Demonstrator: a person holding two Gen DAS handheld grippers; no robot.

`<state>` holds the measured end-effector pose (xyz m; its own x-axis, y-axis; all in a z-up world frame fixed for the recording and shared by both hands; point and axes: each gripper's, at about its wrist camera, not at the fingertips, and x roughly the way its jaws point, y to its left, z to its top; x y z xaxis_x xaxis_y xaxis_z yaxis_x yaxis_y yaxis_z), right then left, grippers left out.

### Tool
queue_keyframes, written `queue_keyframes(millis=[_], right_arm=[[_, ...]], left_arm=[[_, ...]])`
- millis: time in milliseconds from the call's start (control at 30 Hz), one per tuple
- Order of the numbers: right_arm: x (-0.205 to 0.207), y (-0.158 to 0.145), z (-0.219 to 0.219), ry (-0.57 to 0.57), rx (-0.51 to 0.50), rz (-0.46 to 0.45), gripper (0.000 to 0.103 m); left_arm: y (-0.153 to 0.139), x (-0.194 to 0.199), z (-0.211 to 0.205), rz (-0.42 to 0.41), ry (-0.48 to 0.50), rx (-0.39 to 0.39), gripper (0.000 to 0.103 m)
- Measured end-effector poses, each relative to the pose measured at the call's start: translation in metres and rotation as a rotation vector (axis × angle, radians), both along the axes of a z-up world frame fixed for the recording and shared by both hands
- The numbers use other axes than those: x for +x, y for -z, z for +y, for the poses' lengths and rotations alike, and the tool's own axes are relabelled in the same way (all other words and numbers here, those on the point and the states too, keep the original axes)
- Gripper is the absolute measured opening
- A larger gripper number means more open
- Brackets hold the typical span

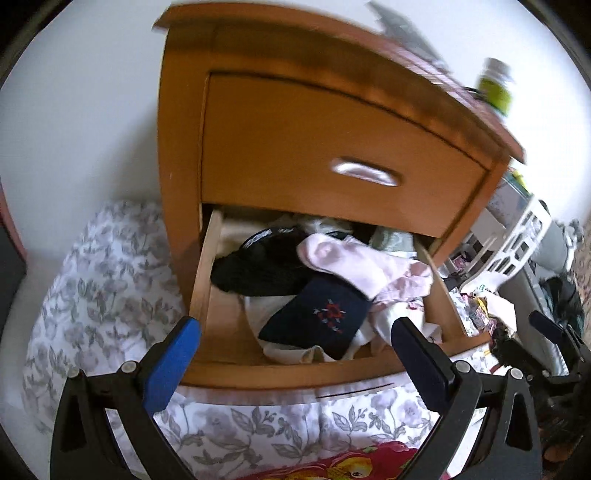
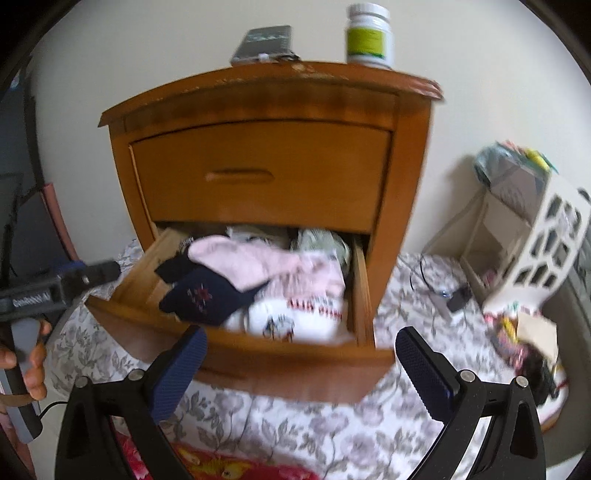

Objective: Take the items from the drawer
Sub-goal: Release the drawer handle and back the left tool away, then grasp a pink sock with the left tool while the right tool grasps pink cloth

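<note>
A wooden nightstand has its lower drawer [image 1: 280,371] [image 2: 295,360] pulled out. Clothes fill it: a navy sock with a red pattern [image 1: 321,317] [image 2: 208,297], a pink sock [image 1: 343,260] [image 2: 240,260], a black garment [image 1: 258,264] and white cloth [image 2: 295,317]. My left gripper [image 1: 295,339] hangs open just above the drawer's front edge, holding nothing. My right gripper [image 2: 301,354] is open too, in front of the drawer. The left gripper's body [image 2: 55,288] shows at the left of the right wrist view, held by a hand [image 2: 35,365].
The upper drawer [image 1: 332,147] [image 2: 258,177] is closed. A white bottle [image 2: 369,33] and a dark flat object [image 2: 266,44] stand on top. A white slatted rack [image 2: 535,243] and clutter [image 2: 517,336] sit to the right. Floral bedding [image 1: 92,288] [image 2: 314,424] lies below.
</note>
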<state>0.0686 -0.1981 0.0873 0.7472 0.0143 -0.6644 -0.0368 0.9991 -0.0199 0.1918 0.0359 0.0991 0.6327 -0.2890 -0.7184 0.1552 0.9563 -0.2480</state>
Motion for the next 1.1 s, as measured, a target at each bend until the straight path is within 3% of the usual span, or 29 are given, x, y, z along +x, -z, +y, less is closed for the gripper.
queue_keyframes(millis=[133,267,433,667,933,1033,1100], right_arm=[[0.032,-0.004,-0.002,-0.03,0.051,0.041,0.103],[0.073,0.005,-0.007,-0.014,0.071,0.12,0.098],[0.113,0.031,-0.024,0.028,0.127,0.233,0.087],[0.15,0.062,-0.037,0.046,0.146,0.337,0.075],[0.17,0.09,-0.043,0.012,0.209,0.446,0.064],[0.173,0.095,-0.041,-0.013,0.235,0.464,0.061],[0.174,0.097,-0.042,-0.016,0.258,0.465,0.053]], left_arm=[[0.009,0.027,0.012,0.097,-0.046,-0.001,0.102],[0.021,0.051,0.019,0.17,-0.062,-0.069,0.102],[0.033,0.076,0.008,0.207,-0.044,-0.068,0.101],[0.051,0.113,-0.023,0.259,0.005,-0.056,0.088],[0.074,0.14,-0.047,0.334,0.048,-0.066,0.088],[0.077,0.143,-0.052,0.331,0.064,-0.07,0.069],[0.077,0.143,-0.054,0.32,0.072,-0.08,0.055]])
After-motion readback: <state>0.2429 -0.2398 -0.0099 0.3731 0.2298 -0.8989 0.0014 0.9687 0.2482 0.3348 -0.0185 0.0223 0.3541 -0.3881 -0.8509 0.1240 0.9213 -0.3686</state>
